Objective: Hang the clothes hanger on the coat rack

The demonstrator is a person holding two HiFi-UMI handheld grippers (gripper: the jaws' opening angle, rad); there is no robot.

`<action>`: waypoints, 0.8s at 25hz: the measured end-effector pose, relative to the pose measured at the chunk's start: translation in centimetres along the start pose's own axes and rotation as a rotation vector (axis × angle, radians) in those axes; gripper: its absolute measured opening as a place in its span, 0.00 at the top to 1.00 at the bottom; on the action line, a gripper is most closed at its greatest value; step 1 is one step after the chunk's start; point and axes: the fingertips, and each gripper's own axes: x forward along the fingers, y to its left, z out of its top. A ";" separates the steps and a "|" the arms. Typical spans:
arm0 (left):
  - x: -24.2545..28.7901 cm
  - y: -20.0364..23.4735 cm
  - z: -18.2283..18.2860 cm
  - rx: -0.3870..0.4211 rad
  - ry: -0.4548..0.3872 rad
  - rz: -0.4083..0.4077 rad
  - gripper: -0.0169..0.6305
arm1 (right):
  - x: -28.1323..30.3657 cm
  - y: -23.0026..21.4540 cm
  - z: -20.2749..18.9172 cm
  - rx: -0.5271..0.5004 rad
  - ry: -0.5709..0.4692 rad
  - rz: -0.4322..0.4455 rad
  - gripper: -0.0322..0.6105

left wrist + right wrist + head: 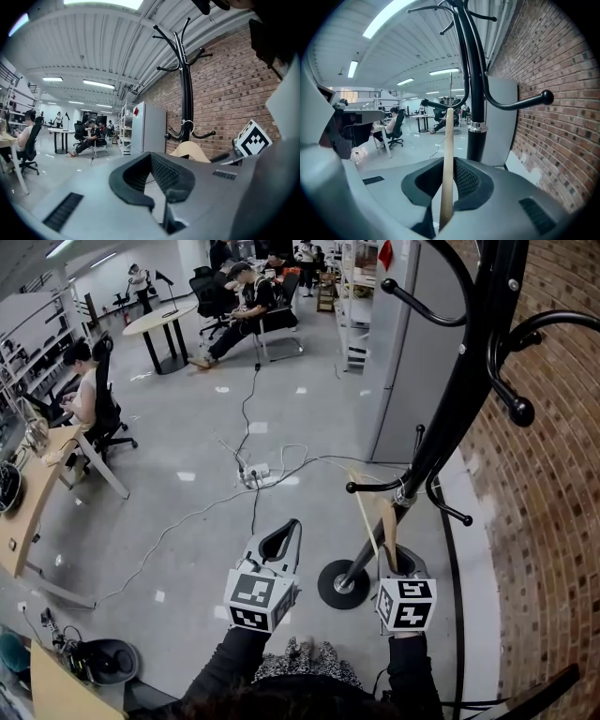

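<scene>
The black coat rack (450, 409) rises from its round base (342, 584) beside the brick wall; it also stands in the left gripper view (186, 93) and close in the right gripper view (474, 93). A pale wooden hanger (386, 521) is upright against the pole, its wire hook (187, 124) at the lower pegs (375, 487), apparently looped over one. My right gripper (390, 554) is shut on the hanger's wooden body (447, 178). My left gripper (293, 525) hangs to the left of the rack, shut with nothing in it (151, 155).
A white cabinet (412, 352) stands behind the rack, and the brick wall (553, 521) runs along the right. A power strip with cables (255, 472) lies on the floor ahead. Seated people, a desk (37, 493) and a round table (159, 322) are farther left.
</scene>
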 end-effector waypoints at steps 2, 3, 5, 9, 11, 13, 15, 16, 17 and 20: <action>0.2 0.3 -0.3 0.000 0.005 -0.002 0.96 | 0.9 0.2 -0.7 0.000 0.019 0.004 0.86; 0.4 0.4 -0.4 0.000 0.007 -0.003 0.96 | 1.3 0.3 -0.9 0.000 0.028 0.006 0.86; 0.7 0.6 -0.6 0.002 0.012 -0.003 0.96 | 2.1 0.2 -1.3 0.003 0.043 0.011 0.86; 1.0 1.1 -0.9 0.002 0.023 0.009 0.96 | 3.5 -0.1 -2.2 0.006 0.071 0.016 0.86; 1.0 1.6 -1.0 0.001 0.026 0.017 0.96 | 4.1 0.0 -2.6 0.007 0.085 0.017 0.86; 0.9 2.0 -1.1 -0.001 0.029 0.025 0.96 | 4.5 0.1 -3.1 0.011 0.095 0.018 0.86; 0.7 2.4 -1.2 -0.003 0.031 0.031 0.96 | 4.8 0.3 -3.5 0.014 0.104 0.018 0.86; 0.6 2.5 -1.3 -0.003 0.031 0.034 0.96 | 4.9 0.3 -3.7 0.014 0.108 0.017 0.86; 0.6 2.6 -1.2 -0.002 0.031 0.036 0.96 | 5.0 0.3 -3.8 0.014 0.110 0.017 0.86; 0.6 2.9 -1.0 -0.001 0.030 0.043 0.96 | 5.4 0.3 -3.8 0.022 0.100 0.024 0.86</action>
